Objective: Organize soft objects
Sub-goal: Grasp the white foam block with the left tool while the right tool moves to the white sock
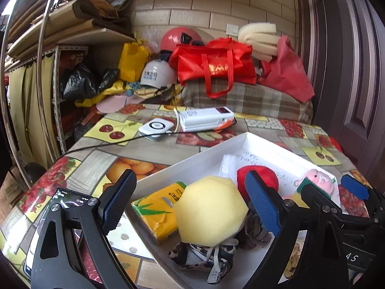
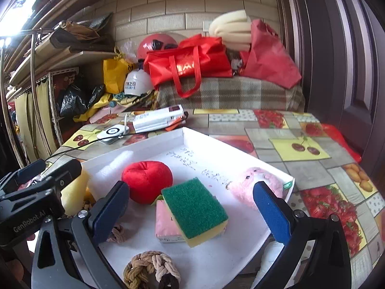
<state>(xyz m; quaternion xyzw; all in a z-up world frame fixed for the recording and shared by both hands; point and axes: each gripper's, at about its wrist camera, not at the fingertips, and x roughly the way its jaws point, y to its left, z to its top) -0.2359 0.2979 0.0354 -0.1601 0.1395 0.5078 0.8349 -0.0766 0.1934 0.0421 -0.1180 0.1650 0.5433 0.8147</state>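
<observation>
A shallow white tray (image 1: 192,161) (image 2: 154,144) on the fruit-print table holds the soft things. My left gripper (image 1: 190,201) stands open around a pale yellow foam block (image 1: 210,214), which rests on a patterned cloth (image 1: 204,257) beside a yellow tissue pack (image 1: 156,212); the pads do not press it. My right gripper (image 2: 191,210) is open around a green-topped sponge (image 2: 195,207) lying on a pink packet (image 2: 166,226). Behind them sit a red plush apple (image 2: 146,180) and a pink plush toy (image 2: 255,180). Braided hair ties (image 2: 151,269) lie near the tray's front.
Beyond the tray lie a white power bank (image 1: 207,118), a small white device (image 1: 156,127) and a black cable (image 1: 108,144). A phone (image 1: 67,202) lies under my left gripper. Red bags (image 1: 214,65) and a plaid-covered seat (image 1: 240,96) crowd the far edge; a dark door (image 2: 349,72) stands at right.
</observation>
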